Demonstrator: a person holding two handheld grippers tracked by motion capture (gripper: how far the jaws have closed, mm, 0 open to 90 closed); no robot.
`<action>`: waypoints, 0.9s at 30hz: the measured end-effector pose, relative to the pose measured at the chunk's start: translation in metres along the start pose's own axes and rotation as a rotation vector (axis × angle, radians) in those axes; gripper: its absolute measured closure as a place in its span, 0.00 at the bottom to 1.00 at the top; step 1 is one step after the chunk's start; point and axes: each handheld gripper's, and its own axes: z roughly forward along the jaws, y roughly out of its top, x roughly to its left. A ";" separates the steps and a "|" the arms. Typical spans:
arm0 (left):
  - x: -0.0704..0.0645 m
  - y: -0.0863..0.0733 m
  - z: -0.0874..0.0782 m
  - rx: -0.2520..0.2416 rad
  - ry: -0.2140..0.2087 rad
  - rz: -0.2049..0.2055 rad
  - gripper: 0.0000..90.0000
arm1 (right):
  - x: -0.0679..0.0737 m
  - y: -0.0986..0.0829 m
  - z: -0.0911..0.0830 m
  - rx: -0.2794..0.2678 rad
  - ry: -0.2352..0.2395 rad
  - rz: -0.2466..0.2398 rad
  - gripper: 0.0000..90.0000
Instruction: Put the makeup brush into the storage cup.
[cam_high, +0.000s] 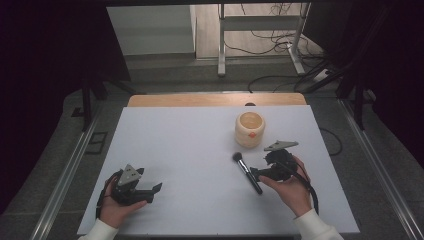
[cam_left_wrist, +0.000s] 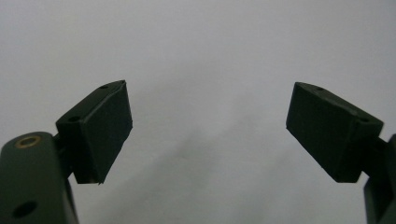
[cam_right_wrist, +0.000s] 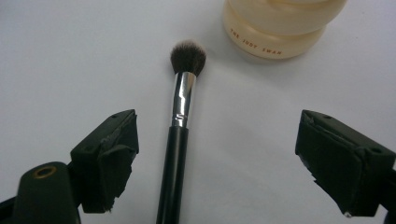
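"THE JUDY SWAN" in small brown capitals on the cream wooden pot (cam_right_wrist: 280, 28)

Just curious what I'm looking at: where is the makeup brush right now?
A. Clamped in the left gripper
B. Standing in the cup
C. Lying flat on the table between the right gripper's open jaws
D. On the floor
C: the brush lies flat on the table between the open jaws of the right gripper, unclamped, near the cup.
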 end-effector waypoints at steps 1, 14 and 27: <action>0.000 0.000 0.000 0.000 0.000 0.000 0.17 | 0.000 0.000 0.001 0.002 0.001 -0.003 0.16; -0.001 0.001 0.000 -0.002 -0.001 0.004 0.17 | 0.012 0.008 0.016 0.044 0.008 -0.031 0.16; -0.002 0.002 0.000 -0.004 -0.006 0.006 0.17 | 0.019 0.017 0.029 0.085 0.007 -0.045 0.16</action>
